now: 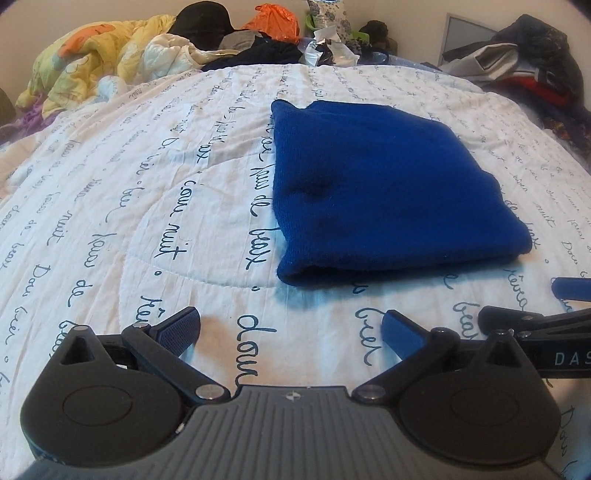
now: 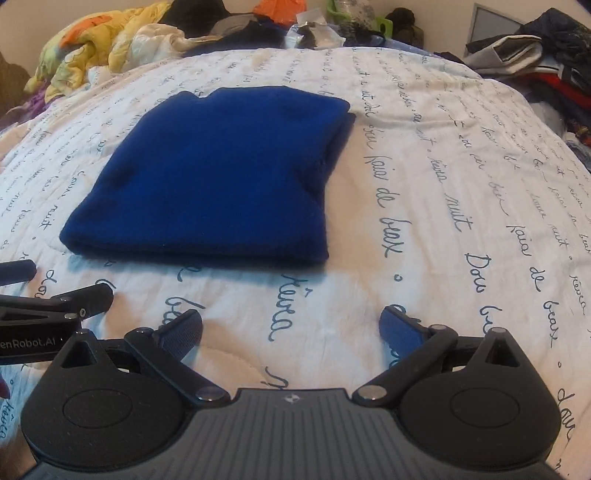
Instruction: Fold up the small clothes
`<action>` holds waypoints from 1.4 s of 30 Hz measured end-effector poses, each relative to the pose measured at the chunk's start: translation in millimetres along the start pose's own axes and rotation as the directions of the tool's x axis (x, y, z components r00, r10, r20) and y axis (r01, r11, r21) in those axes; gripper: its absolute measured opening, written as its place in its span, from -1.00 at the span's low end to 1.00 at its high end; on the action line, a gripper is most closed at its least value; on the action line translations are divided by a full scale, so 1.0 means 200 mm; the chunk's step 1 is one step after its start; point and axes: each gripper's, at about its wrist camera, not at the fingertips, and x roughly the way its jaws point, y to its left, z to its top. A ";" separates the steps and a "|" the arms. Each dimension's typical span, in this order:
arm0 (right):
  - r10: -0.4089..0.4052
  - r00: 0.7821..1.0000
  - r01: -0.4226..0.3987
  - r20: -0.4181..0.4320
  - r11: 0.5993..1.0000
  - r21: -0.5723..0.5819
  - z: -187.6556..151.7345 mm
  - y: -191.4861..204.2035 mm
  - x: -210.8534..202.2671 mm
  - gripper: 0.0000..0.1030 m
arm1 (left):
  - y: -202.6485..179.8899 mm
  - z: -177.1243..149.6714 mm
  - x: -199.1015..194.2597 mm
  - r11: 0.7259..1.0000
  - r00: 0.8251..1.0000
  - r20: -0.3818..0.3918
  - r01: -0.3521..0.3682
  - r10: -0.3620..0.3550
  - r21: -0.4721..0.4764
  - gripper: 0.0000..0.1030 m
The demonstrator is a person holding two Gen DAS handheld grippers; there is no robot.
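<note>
A folded blue knit garment (image 1: 388, 192) lies flat on the white quilt (image 1: 147, 206), with its thick folded edge toward me. It also shows in the right wrist view (image 2: 218, 177). My left gripper (image 1: 291, 328) is open and empty, low over the quilt, just short of the garment's near left corner. My right gripper (image 2: 291, 328) is open and empty, just short of the garment's near right corner. The right gripper's fingers (image 1: 532, 317) show at the left wrist view's right edge. The left gripper's fingers (image 2: 66, 295) show at the right wrist view's left edge.
The quilt has dark script lettering. A yellow and orange duvet (image 1: 88, 62) is bunched at the back left. Dark clothes, an orange bag (image 1: 273, 22) and clutter line the far edge. A pile of clothes (image 1: 528, 66) sits at the back right.
</note>
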 end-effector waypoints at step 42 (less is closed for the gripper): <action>-0.010 1.000 0.010 -0.014 1.000 0.014 0.01 -0.01 0.01 1.00 | -0.01 0.02 0.00 1.000 1.000 -0.025 -0.011 0.011 -0.013 1.00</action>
